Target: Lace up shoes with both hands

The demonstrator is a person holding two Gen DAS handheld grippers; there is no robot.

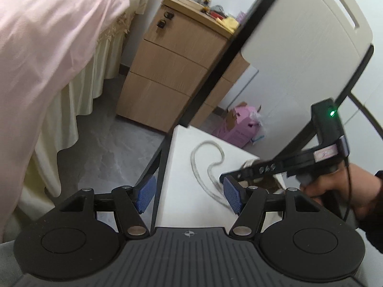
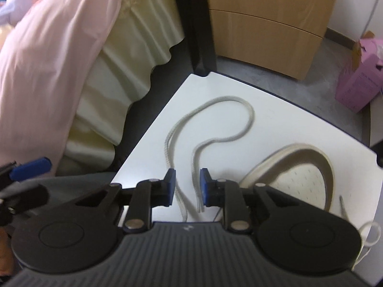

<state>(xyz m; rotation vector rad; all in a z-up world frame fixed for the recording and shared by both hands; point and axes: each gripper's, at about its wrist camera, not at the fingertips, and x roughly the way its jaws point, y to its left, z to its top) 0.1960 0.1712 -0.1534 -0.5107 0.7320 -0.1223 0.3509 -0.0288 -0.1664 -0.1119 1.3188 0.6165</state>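
White shoelace [image 1: 210, 167] looped on white table [image 1: 182, 167], between wide-apart pads of left hand-held gripper [image 1: 189, 193].

You can read no words or numbers in either view. The pink carton [image 1: 239, 125] on the floor bears a line of print on its side, too blurred to make out, and the pale label [image 1: 326, 152] on the right gripper's body is equally unreadable. The only clear sign is a small round cross-shaped emblem [image 1: 189, 233] on the left gripper's ribbed housing.

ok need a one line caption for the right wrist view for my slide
Open right gripper poised over the loose white shoelace on a white table, beside the cream shoe.
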